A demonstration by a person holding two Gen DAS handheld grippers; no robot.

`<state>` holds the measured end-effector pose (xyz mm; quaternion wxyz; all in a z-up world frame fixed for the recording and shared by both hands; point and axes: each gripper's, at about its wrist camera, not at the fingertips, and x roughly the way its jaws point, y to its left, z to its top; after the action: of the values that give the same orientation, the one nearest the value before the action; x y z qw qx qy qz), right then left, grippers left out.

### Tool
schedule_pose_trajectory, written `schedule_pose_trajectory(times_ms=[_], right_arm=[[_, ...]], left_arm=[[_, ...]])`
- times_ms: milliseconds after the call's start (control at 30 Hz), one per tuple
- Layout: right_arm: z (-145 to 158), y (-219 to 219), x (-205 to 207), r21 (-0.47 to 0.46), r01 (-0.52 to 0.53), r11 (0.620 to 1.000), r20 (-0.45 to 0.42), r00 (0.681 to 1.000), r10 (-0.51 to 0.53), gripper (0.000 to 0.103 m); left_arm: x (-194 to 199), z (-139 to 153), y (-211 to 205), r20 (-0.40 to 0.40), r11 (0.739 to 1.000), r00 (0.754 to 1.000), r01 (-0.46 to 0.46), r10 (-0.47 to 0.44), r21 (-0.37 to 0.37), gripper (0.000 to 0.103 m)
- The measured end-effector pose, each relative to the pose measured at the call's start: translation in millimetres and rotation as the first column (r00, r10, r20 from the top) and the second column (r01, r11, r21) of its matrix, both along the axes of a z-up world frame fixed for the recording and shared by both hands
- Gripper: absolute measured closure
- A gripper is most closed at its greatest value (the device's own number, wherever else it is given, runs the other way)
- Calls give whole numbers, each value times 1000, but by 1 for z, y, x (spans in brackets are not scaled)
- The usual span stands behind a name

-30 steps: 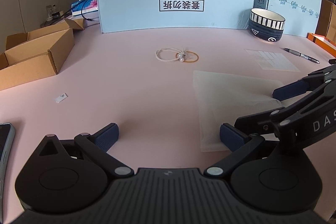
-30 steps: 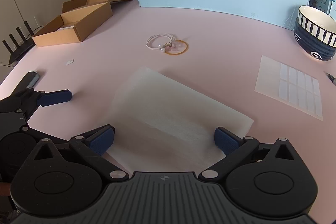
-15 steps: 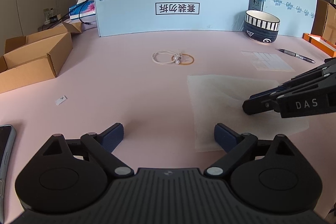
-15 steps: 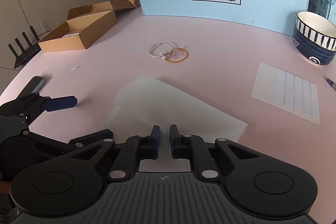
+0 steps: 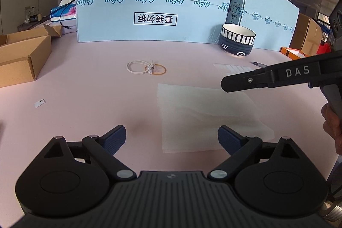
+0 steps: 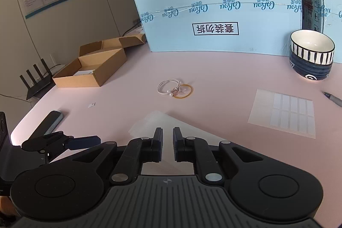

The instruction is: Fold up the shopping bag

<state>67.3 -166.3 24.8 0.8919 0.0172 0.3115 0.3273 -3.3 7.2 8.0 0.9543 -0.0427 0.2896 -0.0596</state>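
Fingers (image 5: 113, 139) of the left gripper (image 5: 171, 138): two, blue-padded, spread wide after a slight narrowing, nothing gripped. Fingers (image 6: 158, 142) of the right gripper (image 6: 167, 142): two, just drawn together to a narrow slit, with nothing visibly pinched between them. In the left wrist view this gripper hangs above the bag's far edge, and part of a person's hand (image 5: 333, 121) shows on its handle.

Shopping bag (image 5: 203, 116): one, thin, translucent white, lying flat on the pink table (image 6: 213, 69). Its near left corner lies between the left pads in that view, and its far end shows just beyond the right fingertips.

Other items on the table:
- Blue cartons: two, upright along the back, a large one (image 5: 154, 3) and a second one (image 5: 271, 20) to its right.
- Bowls: two, stacked, a striped bowl (image 6: 312, 50) nested in a dark blue bowl (image 6: 310, 69). The upper one is empty.
- Cardboard box (image 6: 92, 69): one, flaps open, holding a white slip (image 6: 83, 73).
- Label sheet (image 6: 282, 112): one, flat, right of the bag.
- Pen (image 6: 333, 98): one, at the right edge.
- White hair tie (image 6: 168, 87): one, with pearl beads, touching one tan rubber band (image 6: 183, 91).
- Paper scrap (image 6: 92, 104): one, small.
- Phone (image 6: 53, 119): one, at the left edge.

Off the table's left edge: one router (image 6: 36, 78) with four antennas.
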Motion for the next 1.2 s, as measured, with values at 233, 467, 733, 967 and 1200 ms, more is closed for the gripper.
schedule_pose_trajectory(times_ms=[233, 467, 733, 967, 1200], right_arm=[[-8, -9, -3, 4, -2, 1000, -23, 1000, 2, 77], [-9, -14, -5, 21, -9, 1000, -25, 1000, 10, 65], [-10, -19, -9, 14, -12, 1000, -10, 1000, 12, 64], [-15, -23, -6, 30, 8, 1000, -23, 1000, -8, 58], [-22, -22, -3, 33, 14, 999, -38, 999, -13, 50]], left_arm=[[7, -3, -6, -16, 1000, 1000, 4, -4, 6, 11], [16, -6, -11, -37, 999, 999, -8, 9, 34, 10], [23, -7, -19, -35, 999, 999, 35, -34, 33, 76], [16, 1, -4, 3, 1000, 1000, 24, -24, -4, 100], [3, 20, 12, 73, 1000, 997, -19, 17, 20, 100]])
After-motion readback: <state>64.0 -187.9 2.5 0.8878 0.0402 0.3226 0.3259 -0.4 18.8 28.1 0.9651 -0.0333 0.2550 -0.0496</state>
